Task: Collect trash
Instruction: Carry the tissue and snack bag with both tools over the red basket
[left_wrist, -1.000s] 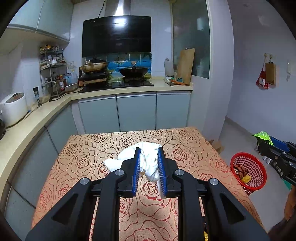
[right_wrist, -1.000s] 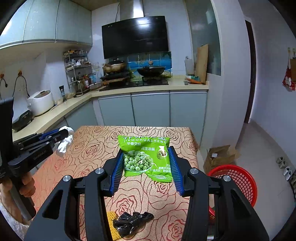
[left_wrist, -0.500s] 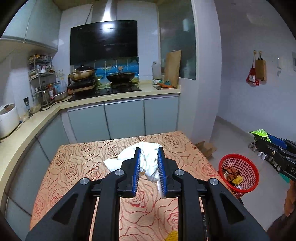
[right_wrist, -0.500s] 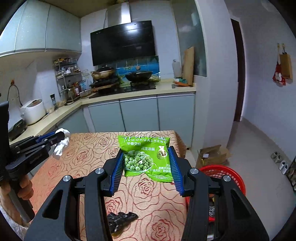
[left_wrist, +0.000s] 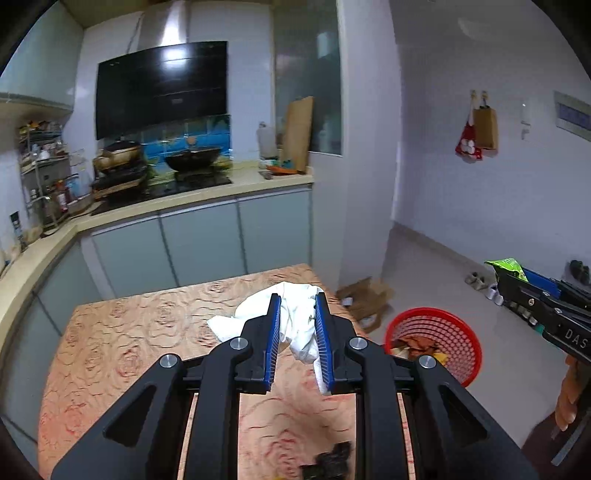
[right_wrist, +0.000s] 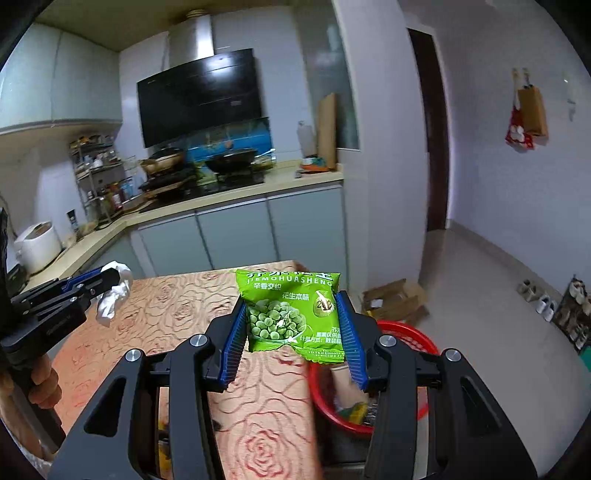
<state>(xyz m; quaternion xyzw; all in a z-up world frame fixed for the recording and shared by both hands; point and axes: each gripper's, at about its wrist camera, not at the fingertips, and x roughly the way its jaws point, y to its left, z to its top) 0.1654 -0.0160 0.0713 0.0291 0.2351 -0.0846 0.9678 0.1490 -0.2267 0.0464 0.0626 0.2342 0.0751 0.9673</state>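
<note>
— What have your left fingers (left_wrist: 297, 334) got?

— A white tissue (left_wrist: 295, 321), crumpled. My blue pads are clamped on its middle, and its loose ends spill out to the side and below. I'm holding it in the air above the desk (left_wrist: 122, 343), over the edge nearest the basket (left_wrist: 434, 345).

— And your right fingers (right_wrist: 293, 334)?

— Clenched on a green snack bag (right_wrist: 290, 310), one pad on each side edge, its printed face toward my camera. It hangs over the desk corner nearest the basket, and part of the basket's red rim shows just below it.

— Where does the basket stand?

— On the floor, just beside the desk. There is already some scrap inside; I can't tell what. A flattened cardboard box (right_wrist: 397, 301) lies on the floor behind it.

— Anything left on the desk?

— A small black crumpled thing (left_wrist: 330, 461) at the edge nearest me, on the basket's side, blurred.
</note>
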